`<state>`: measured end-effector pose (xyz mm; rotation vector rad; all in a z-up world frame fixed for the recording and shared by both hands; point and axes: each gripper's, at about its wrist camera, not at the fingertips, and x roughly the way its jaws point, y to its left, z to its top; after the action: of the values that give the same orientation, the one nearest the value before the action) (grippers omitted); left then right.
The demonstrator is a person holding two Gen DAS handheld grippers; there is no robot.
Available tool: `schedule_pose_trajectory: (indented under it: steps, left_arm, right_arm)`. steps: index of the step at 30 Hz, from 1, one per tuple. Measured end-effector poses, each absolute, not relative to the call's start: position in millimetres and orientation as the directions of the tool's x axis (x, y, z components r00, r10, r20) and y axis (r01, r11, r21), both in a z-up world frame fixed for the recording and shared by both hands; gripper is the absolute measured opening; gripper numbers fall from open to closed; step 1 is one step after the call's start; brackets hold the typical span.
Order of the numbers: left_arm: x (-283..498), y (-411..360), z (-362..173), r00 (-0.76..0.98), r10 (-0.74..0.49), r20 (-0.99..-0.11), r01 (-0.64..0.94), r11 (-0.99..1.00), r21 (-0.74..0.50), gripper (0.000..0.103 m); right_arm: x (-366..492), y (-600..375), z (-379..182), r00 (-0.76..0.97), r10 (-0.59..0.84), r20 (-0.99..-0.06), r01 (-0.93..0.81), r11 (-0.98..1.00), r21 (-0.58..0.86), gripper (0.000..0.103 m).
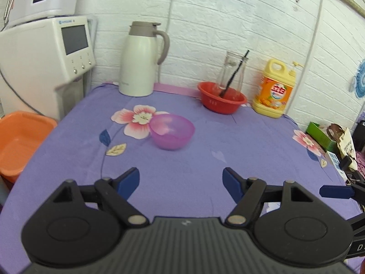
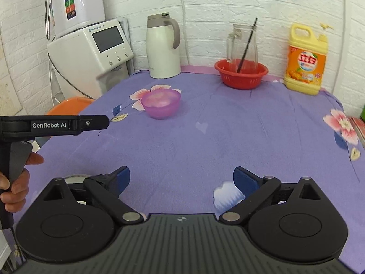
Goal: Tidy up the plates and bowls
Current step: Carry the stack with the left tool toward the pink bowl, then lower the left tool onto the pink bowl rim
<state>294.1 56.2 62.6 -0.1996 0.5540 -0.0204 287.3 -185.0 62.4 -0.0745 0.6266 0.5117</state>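
Purple bowl (image 1: 172, 131): translucent, upright on floral cloth | left hand-held gripper (image 1: 181, 180): wide, empty | right hand-held gripper (image 2: 181, 179): wide, empty

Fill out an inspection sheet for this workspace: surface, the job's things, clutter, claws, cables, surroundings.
Surface: table under a purple floral cloth, mostly bare in the middle.
Job's things: one purple bowl upright on the cloth; it looks like more than one nested, cannot tell. No plates seen.
Clutter: along the wall, white thermos jug, red basket holding a glass pitcher with a black stick in it, yellow detergent bottle.
Claws: left claw open, nothing between its fingers; right claw open, likewise.
Cables: a white cable runs down the brick wall.
Surroundings: white appliance with a screen and an orange tub beside the table.
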Motion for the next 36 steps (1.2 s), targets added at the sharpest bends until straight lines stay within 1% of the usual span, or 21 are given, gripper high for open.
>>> schedule_pose_trajectory:
  steps: [4,9,16,20,23,24,25,28,31,36]
  left_arm:
    - [310.3,76.8,63.3,0.856,-0.044,-0.516,-0.066,0.979,-0.191,0.073]
    - [346.0,103.8,54.6,0.839,-0.036,-0.543,-0.102,0.97,-0.221,0.073]
    - [422.6,143.9,37.2,0.794,-0.12,-0.596,-0.136,0.92,-0.367,0.073]
    - [471.9,139.4,23.5,0.753,-0.171,-0.635,-0.113,0.918,-0.381,0.073]
    - [502.9,133.4,7.5,0.725,-0.185,-0.663,-0.119,0.915,-0.385,0.073]
    - [511.0,131.9,1.9,0.717,-0.182,-0.673,-0.126,0.916,-0.382,0.071]
    - [516.0,130.9,-1.7,0.716,-0.189,-0.673,-0.12,0.915,-0.385,0.068]
    - [525.8,130.9,-10.9,0.723,-0.21,-0.658,-0.104,0.909,-0.403,0.067]
    - [531.4,132.6,-16.9,0.723,-0.218,-0.655,-0.107,0.902,-0.418,0.066]
    - [531.4,131.1,-14.3,0.726,-0.199,-0.658,-0.101,0.916,-0.389,0.062]
  right_arm:
    - [314.2,-163.6,66.6,0.675,0.447,-0.587,-0.504,0.86,0.076,0.103]
    - [360.3,-143.9,60.9,0.625,0.47,-0.623,-0.514,0.849,0.125,0.103]
    - [432.2,-124.3,49.4,0.612,0.444,-0.654,-0.465,0.872,0.157,0.103]
    - [476.9,-104.9,35.9,0.61,0.4,-0.684,-0.433,0.891,0.135,0.103]
    - [501.2,-87.1,21.7,0.603,0.359,-0.712,-0.431,0.898,0.087,0.103]
    - [508.5,-81.5,15.8,0.599,0.346,-0.722,-0.433,0.899,0.072,0.103]
    - [514.8,-77.9,11.9,0.593,0.35,-0.725,-0.435,0.897,0.077,0.103]
    - [523.0,-69.4,5.3,0.576,0.367,-0.73,-0.449,0.889,0.092,0.103]
    - [525.7,-59.5,4.4,0.575,0.373,-0.728,-0.472,0.878,0.077,0.103]
    - [526.7,-46.9,5.5,0.561,0.389,-0.73,-0.502,0.862,0.073,0.103]
